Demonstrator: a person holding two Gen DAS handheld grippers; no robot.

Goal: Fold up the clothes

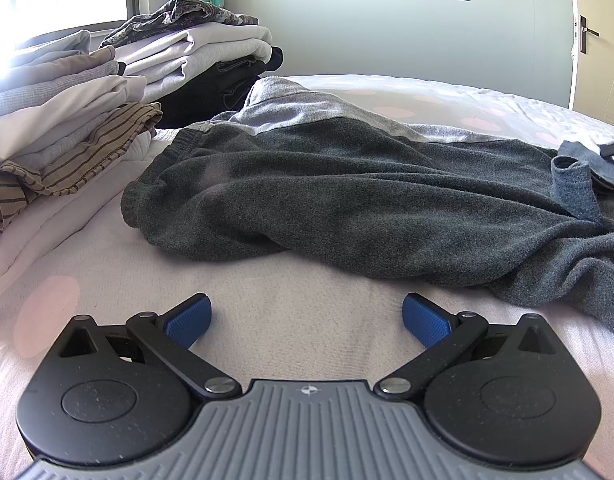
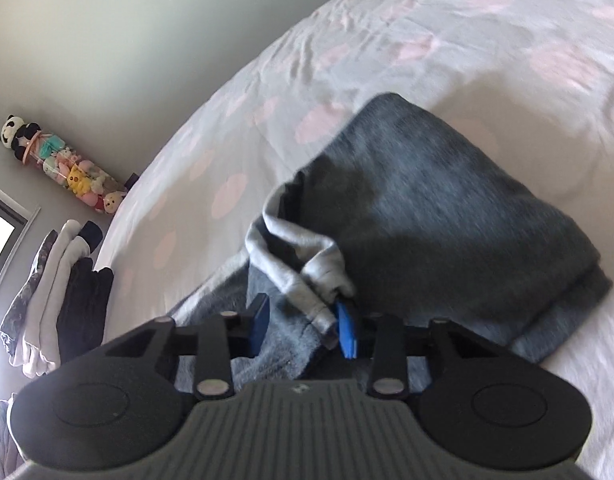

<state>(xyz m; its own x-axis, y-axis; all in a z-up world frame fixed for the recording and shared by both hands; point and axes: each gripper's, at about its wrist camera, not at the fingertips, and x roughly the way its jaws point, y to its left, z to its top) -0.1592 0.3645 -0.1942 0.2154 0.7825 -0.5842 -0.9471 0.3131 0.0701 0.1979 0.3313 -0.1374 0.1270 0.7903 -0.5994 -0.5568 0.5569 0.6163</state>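
My left gripper (image 1: 307, 320) hangs low over the bed (image 1: 267, 312), its two blue pads (image 1: 189, 322) spread wide apart with nothing between them. Ahead of it, from about 11 o'clock across to 3 o'clock, the dark grey sweater (image 1: 347, 200) lies crumpled on the pink-spotted sheet. Its long axis runs roughly from 10 o'clock to 4 o'clock in the left wrist view, with a ribbed cuff or hem end at 10 o'clock and a lighter grey band along the far edge at 12 o'clock. A blue-grey tube of fabric, which I take for a cuff, stands up at 3 o'clock.

At 9 to 11 o'clock I count two stacks of folded clothes (image 1: 59, 128): the nearer one pale with a brown striped piece, the farther one (image 1: 203, 56) pale on top of dark garments, capped by a patterned item.

My right gripper (image 2: 305, 326) sits over the same sweater (image 2: 447, 216), its fingers part-way apart; a light grey rolled edge (image 2: 303, 264) lies against the right-hand pad (image 2: 347, 332), but I cannot tell whether it is pinched. The picture is blurred there. A folded part of the sweater stretches away toward 1 o'clock.

At 10 o'clock in the right wrist view a clear tube (image 2: 67, 168) against the wall holds small plush toys, too many and too small to count, with a panda on its top end.
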